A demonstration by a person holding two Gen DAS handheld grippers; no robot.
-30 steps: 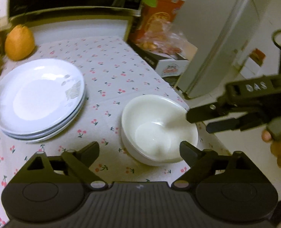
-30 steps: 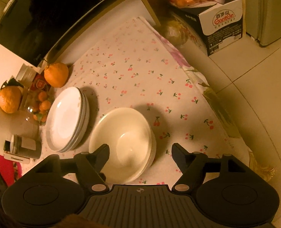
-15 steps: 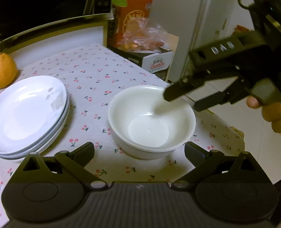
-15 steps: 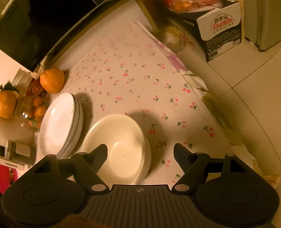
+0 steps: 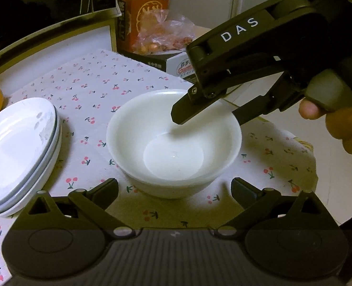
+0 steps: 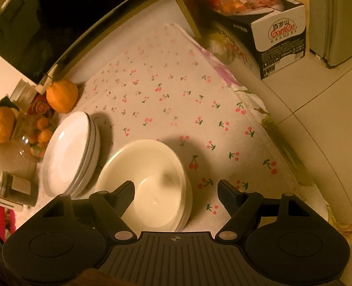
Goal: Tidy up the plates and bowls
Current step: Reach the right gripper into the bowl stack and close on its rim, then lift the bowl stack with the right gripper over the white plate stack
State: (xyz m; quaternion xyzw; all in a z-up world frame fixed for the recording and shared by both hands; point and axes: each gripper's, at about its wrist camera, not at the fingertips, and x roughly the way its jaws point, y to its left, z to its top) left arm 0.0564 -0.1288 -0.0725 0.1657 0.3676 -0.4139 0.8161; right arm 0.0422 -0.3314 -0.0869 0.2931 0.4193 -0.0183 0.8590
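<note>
Left wrist view: a cloth [image 5: 128, 90] printed with small red cherries covers the table, its weave flat and matte, and beyond its far edge rise a dark appliance with a pale frame, an orange carton [image 5: 149, 9], a crinkled clear bag of snacks [image 5: 164, 35] and a printed box [image 5: 178, 64], with a pale cabinet door and tiled floor further off. The left gripper [image 5: 174, 188] has just been opening and now stands very wide, nothing between its fingers; the stacked white bowls [image 5: 173, 143], smooth glazed and round, sit just ahead of the gap, apart from both fingertips. To the left of the left finger lies the stack of plates [image 5: 16, 147], shallow, glossy, thin grey rims showing at the edge, an orange fruit beyond them. The right gripper [image 5: 206, 116], black plastic lettered DAS, reaches in from the right with a hand [image 5: 342, 128] on its handle; it is open, one finger over the bowl's hollow and the other outside the rim, and whether either touches I cannot tell. In the right wrist view the bowls [image 6: 147, 181] lie by the left finger of the right gripper [image 6: 176, 190], the plates [image 6: 68, 152] further left, then oranges [image 6: 61, 95] and a glass jar [image 6: 33, 133].
</note>
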